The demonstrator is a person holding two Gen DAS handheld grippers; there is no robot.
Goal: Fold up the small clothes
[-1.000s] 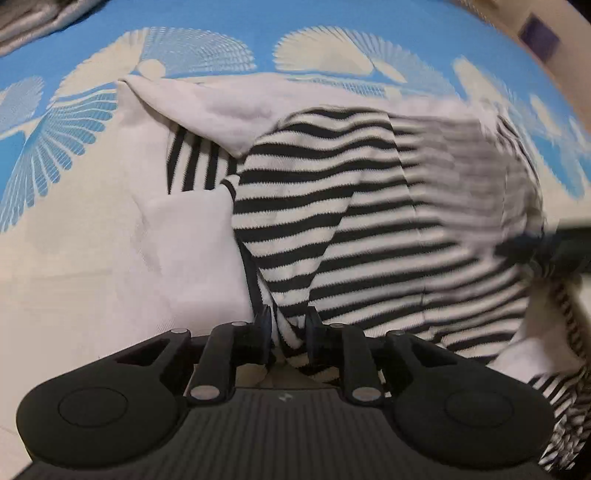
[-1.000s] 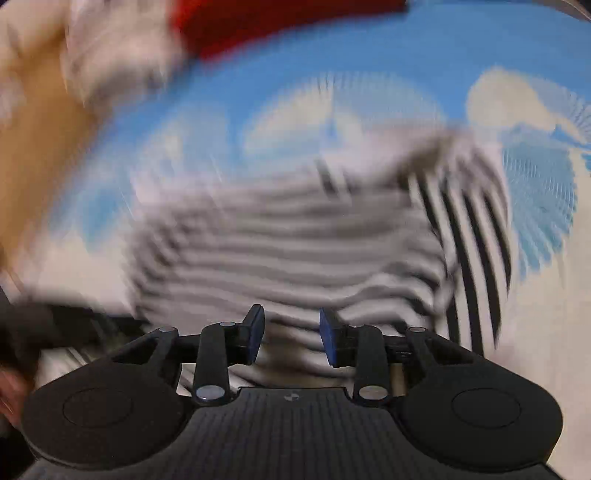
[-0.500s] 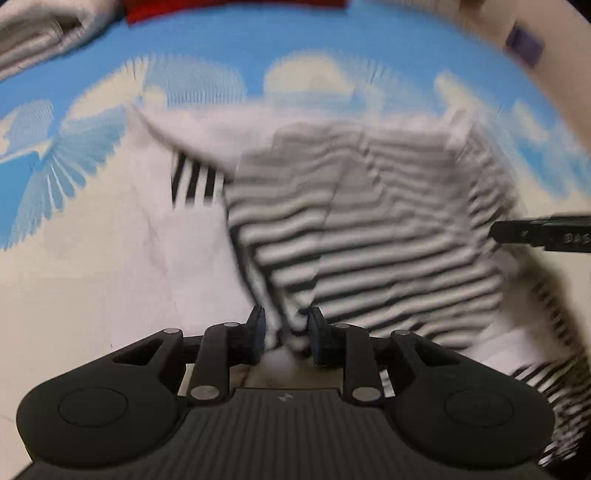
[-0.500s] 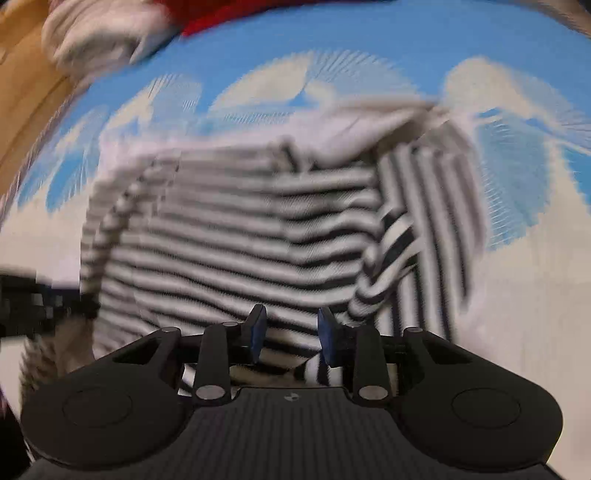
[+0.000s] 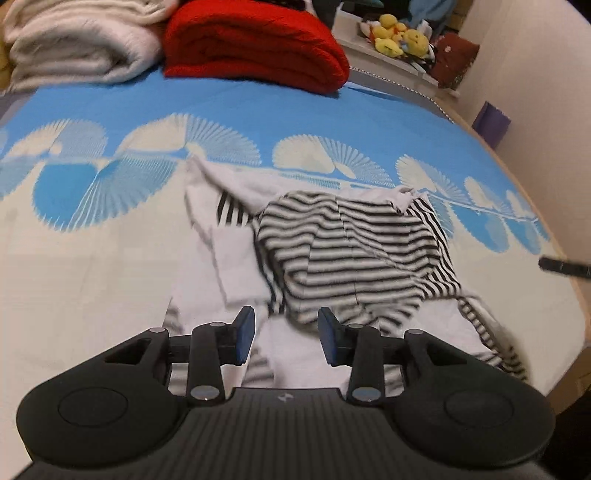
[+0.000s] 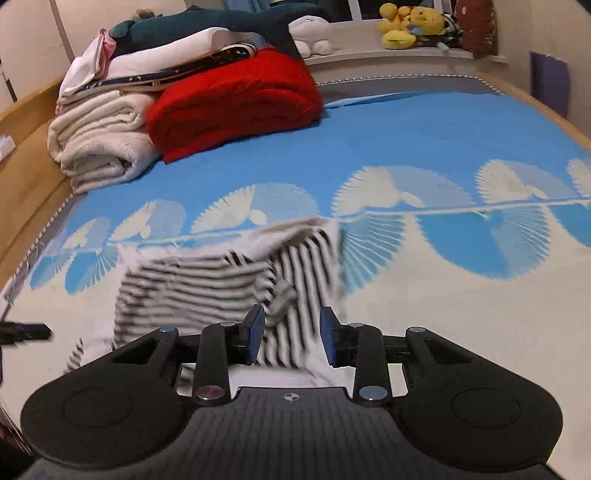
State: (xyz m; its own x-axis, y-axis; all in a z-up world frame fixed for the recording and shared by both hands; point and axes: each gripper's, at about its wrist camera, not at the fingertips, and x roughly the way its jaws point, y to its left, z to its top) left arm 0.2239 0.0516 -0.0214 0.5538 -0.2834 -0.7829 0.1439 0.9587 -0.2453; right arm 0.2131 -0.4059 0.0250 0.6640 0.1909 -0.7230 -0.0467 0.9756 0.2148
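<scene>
A small black-and-white striped garment (image 5: 354, 254) with white parts lies rumpled and partly folded on the blue-and-cream bed sheet (image 5: 92, 266). My left gripper (image 5: 286, 334) hovers above its near edge, jaws opening, with nothing between the blue pads. In the right wrist view the same garment (image 6: 199, 291) lies below and ahead of my right gripper (image 6: 291, 336), which stands open and empty over the striped side panel. Each gripper's black tip shows at the edge of the other's view: the right gripper (image 5: 565, 267) and the left gripper (image 6: 22, 332).
A folded red blanket (image 6: 236, 99) and a folded white blanket (image 6: 99, 144) sit at the head of the bed, with more folded linen stacked behind. Yellow plush toys (image 6: 410, 24) rest on a ledge. A wooden bed frame (image 6: 26, 166) runs along the left, a wall along the right.
The left gripper let go of the striped cloth and its jaws widened. Both grippers lifted and drew back, so the garment looks smaller and the blankets came into view.
</scene>
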